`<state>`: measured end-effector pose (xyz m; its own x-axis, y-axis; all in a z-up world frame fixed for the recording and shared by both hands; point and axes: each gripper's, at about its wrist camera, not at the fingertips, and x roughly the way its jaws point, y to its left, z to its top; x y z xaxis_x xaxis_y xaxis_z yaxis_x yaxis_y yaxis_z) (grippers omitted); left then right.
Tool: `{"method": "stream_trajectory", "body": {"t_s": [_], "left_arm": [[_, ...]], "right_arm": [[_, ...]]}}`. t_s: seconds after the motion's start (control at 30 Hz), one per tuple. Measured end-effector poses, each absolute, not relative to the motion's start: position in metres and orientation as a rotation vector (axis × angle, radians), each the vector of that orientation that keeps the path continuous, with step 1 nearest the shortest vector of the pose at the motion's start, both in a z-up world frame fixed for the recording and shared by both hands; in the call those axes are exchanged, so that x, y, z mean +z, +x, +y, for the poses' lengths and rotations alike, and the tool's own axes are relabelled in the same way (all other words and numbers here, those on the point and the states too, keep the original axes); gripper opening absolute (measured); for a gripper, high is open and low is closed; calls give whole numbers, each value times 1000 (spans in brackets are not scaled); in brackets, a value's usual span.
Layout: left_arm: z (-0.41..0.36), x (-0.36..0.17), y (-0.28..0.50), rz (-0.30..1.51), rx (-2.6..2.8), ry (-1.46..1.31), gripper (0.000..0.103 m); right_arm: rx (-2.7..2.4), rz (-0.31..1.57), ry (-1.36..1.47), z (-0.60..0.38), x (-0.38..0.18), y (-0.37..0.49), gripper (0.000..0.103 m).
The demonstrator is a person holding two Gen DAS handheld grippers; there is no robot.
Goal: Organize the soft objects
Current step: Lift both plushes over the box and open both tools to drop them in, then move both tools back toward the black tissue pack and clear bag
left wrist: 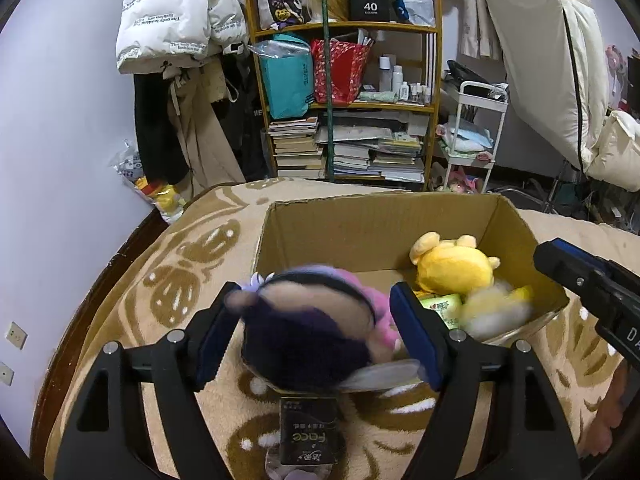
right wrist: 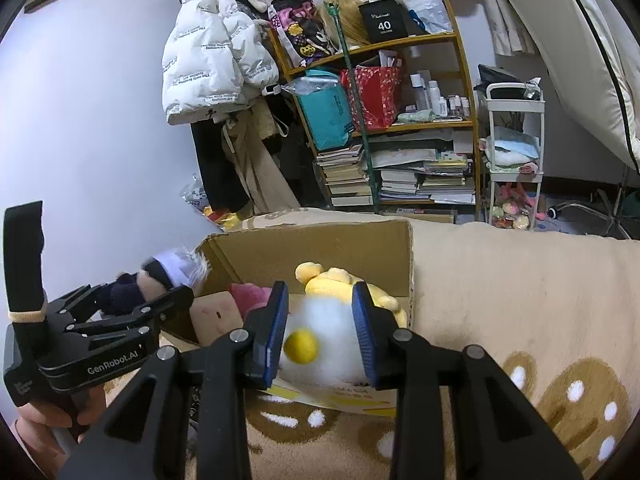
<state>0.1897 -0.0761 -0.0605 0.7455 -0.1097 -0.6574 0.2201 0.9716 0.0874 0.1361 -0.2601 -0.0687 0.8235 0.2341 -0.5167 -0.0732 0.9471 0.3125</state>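
Over the near rim of the cardboard box (left wrist: 372,232), which sits on a beige patterned blanket (left wrist: 168,280), two soft toys are held, one by each gripper. The left gripper (left wrist: 316,328) is clamped on a dark-haired plush doll (left wrist: 304,328) with a pink headband; its jaws are pressed against the doll's sides, and the doll is blurred. The right gripper (right wrist: 320,336) is closed on a white plush fried egg (right wrist: 316,332), whose yellow yolk faces the camera. Inside the box a yellow plush duck (left wrist: 452,268) is already lying against the far right wall, with a green packet (left wrist: 444,306) beside it; a pink plush (right wrist: 248,296) and a cream cushion (right wrist: 216,316) are seen on the left.

Both toys appear to hang just above the box opening, the egg to the right of the doll, so release into the box is judged the remaining step. The free floor lies ahead of and below the doll, left of the duck.
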Motion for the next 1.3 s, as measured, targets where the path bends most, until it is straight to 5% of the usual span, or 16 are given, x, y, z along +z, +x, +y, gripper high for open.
{"method": "stream_trajectory", "body": {"t_s": [0.3,0.5,0.63,0.97,1.3], "left_arm": [[-66,-56,183,709,-173,156,83],[-55,-47,168,713,-170,146,85],[-47,-42,155,705,-162,135,95],[-27,-31,125,720,-145,129,99],[-23,-42,112,807,-138,158,99]], "right_arm": [[174,606,288,-258,-72,136,38],[175,587,278,-254,-67,126,60],[172,570,277,-251,-62,115,78],[171,560,257,-243,-52,86,103],[189,582,239,-235,-53,69,103]]}}
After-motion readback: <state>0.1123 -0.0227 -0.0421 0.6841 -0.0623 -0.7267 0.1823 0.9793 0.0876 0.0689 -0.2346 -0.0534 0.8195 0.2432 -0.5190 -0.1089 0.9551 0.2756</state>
